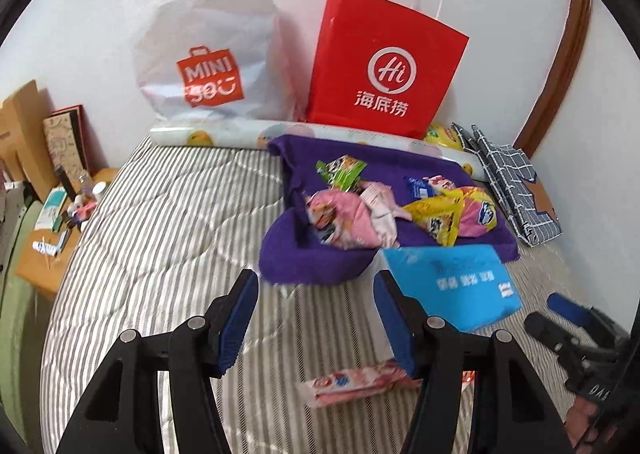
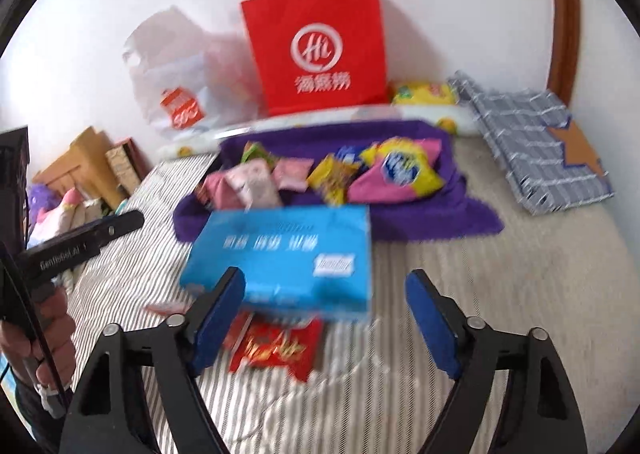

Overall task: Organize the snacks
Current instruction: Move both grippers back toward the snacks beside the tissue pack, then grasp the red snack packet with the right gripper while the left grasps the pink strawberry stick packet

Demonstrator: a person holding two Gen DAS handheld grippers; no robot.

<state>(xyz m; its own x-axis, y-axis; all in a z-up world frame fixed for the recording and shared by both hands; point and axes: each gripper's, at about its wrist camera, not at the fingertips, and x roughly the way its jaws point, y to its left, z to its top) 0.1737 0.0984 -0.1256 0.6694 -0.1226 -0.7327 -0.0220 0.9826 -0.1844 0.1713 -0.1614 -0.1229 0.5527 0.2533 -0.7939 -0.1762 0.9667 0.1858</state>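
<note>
**A:** Where does everything sit on the bed [image 1: 152, 222]?

**B:** Largest first: the red paper bag [image 1: 384, 70] stands against the wall at twelve o'clock. In front of it lies the purple towel [image 1: 312, 262] with a heap of snack packets [image 1: 400, 210] on top. The blue box [image 2: 288, 258] lies on the bed just this side of the towel, its long axis running nine to three across my right tongs' view.

**A:** Which tongs are nearer to it?

**B:** My right tongs [image 2: 324, 322]. The box is dead ahead at twelve o'clock, slightly left of centre, wider than the gap. Those tongs stand wide apart with nothing gripped. A red packet [image 2: 276, 350] lies between them, under the box's near edge.

**A:** And the left?

**B:** My left tongs [image 1: 316, 322] stand about half open, also empty. The box is off at two o'clock from them; a pink packet [image 1: 352, 382] lies close below, at five o'clock.
</note>
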